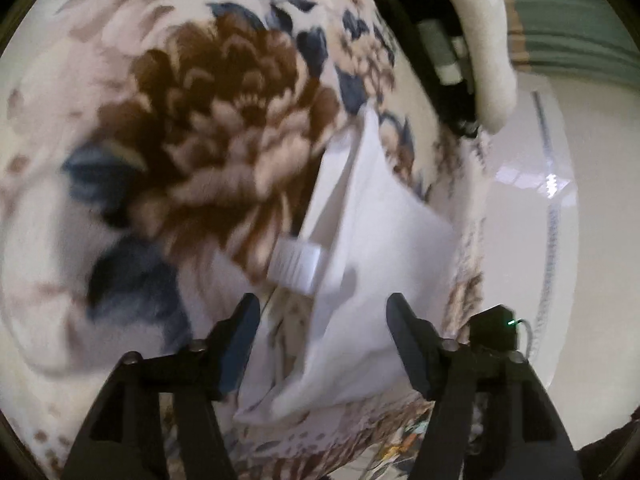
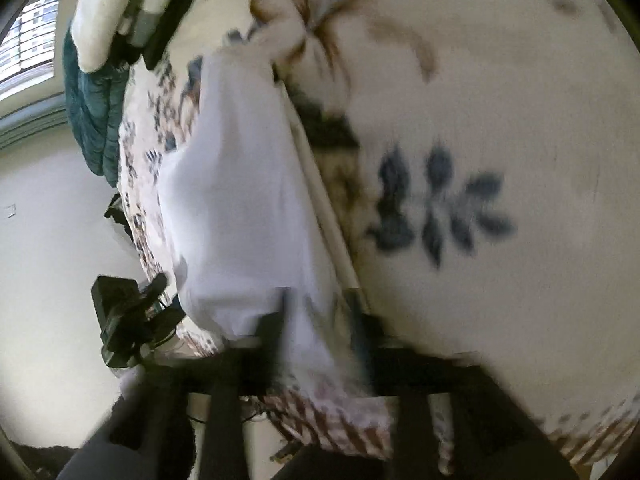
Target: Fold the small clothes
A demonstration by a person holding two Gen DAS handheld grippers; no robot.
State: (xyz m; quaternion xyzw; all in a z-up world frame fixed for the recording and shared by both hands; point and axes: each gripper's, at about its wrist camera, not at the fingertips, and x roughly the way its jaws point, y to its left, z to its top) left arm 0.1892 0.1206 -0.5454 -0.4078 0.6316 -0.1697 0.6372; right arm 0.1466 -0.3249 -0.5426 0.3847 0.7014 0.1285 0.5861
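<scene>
- Left tool [image 1: 322,312]: its 2 fingers apart over the white garment [image 1: 372,240] on the floral bedspread [image 1: 200,140].
- Right tool [image 2: 316,312]: blurred, fingers apart astride the garment.

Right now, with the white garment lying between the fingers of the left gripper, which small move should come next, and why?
Probably close the left gripper on the white garment. Its jaws stand open with the cloth's near edge between them, lying on the floral bedsheet near the bed's edge. The right gripper view is too blurred to judge.
</scene>
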